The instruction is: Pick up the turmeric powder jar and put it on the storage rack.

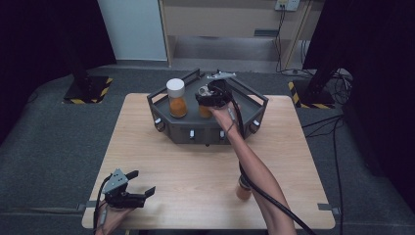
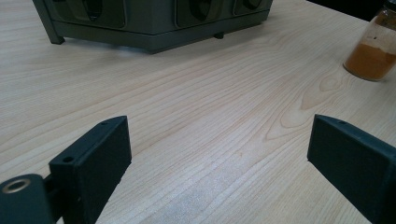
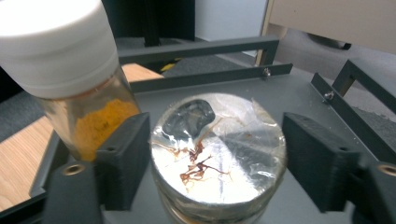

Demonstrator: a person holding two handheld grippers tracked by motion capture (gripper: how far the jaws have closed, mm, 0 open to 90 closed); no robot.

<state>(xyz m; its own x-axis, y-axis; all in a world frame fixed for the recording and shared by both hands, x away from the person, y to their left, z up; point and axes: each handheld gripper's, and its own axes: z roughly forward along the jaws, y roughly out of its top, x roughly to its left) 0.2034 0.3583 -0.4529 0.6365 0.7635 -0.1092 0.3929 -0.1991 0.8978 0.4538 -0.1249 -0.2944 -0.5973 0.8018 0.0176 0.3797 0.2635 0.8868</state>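
A dark grey tray (image 1: 252,105) stands at the far middle of the wooden table. On it a white-capped jar (image 1: 176,98) of orange powder stands upright. Beside it is a foil-sealed jar (image 1: 205,110), and my right gripper (image 1: 211,98) comes down over it. In the right gripper view both jaws press the sides of the foil-sealed jar (image 3: 219,154), which rests on the tray floor (image 3: 299,93), with the white-capped jar (image 3: 70,70) close on the left. My left gripper (image 1: 143,181) lies open near the front left corner, its jaws (image 2: 219,144) wide apart over bare wood.
A third jar of orange powder (image 1: 242,189) stands on the table near the front, partly hidden behind the right forearm; it is also in the left gripper view (image 2: 373,56). The tray's front wall (image 2: 154,28) carries small knobs. Black cables trail from both grippers.
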